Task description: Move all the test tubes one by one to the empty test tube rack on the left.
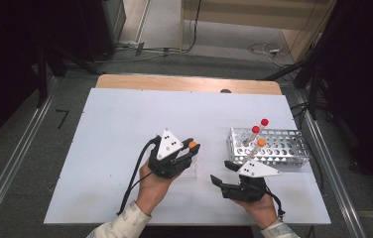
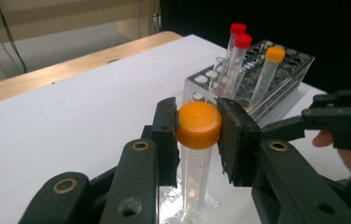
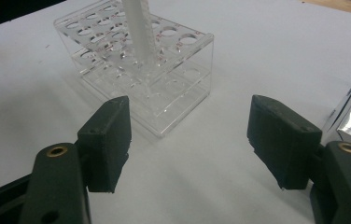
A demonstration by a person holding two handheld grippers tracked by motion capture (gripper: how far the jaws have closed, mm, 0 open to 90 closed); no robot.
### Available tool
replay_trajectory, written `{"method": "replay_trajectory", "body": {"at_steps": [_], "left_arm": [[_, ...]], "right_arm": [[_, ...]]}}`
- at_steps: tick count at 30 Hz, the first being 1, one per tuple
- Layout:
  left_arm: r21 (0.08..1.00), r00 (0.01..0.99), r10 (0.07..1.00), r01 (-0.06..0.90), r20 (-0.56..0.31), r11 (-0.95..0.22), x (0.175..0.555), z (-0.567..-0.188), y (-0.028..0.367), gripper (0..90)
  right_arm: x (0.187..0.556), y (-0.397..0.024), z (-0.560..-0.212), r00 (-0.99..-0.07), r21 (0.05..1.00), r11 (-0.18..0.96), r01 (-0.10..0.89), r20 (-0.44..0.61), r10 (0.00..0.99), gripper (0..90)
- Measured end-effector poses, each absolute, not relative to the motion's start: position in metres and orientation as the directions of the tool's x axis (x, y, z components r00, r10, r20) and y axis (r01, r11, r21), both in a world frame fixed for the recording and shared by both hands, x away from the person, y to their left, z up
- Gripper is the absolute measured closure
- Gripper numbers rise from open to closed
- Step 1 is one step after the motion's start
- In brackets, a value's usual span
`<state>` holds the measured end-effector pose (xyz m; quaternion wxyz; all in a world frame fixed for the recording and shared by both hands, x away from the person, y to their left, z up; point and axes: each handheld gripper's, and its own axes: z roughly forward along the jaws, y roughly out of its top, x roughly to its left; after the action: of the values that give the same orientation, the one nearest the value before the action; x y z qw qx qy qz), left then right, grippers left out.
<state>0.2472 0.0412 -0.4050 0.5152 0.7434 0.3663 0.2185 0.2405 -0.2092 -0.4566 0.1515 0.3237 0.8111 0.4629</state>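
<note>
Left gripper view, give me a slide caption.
Left gripper clamps the orange cap of a clear plastic tube standing in a clear acrylic rack.

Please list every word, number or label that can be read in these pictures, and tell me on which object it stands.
No text can be read.
Tube with the orange cap, held in the left claw: faint scale marks, too blurred to read.
Tube standing in the clear rack: small reddish marks, too small to read.
Metal rack, white table: no writing visible.
</note>
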Motion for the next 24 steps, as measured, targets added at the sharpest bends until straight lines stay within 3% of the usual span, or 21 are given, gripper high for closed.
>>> {"method": "replay_trajectory", "body": {"at_steps": [17, 24], "left_arm": [[0.892, 0.637, 0.77, 0.361, -0.023, -0.272, 0.247, -0.436, 0.028, 69.1], [0.901, 0.636, 0.769, 0.368, -0.064, -0.23, 0.243, -0.428, 0.032, 50.3]], "right_arm": [[0.24, -0.21, -0.456, -0.745, 0.851, 0.361, 0.382, 0.053, 0.665, 29.4], [0.239, -0.212, -0.455, -0.742, 0.853, 0.356, 0.381, 0.052, 0.669, 29.8]]}}
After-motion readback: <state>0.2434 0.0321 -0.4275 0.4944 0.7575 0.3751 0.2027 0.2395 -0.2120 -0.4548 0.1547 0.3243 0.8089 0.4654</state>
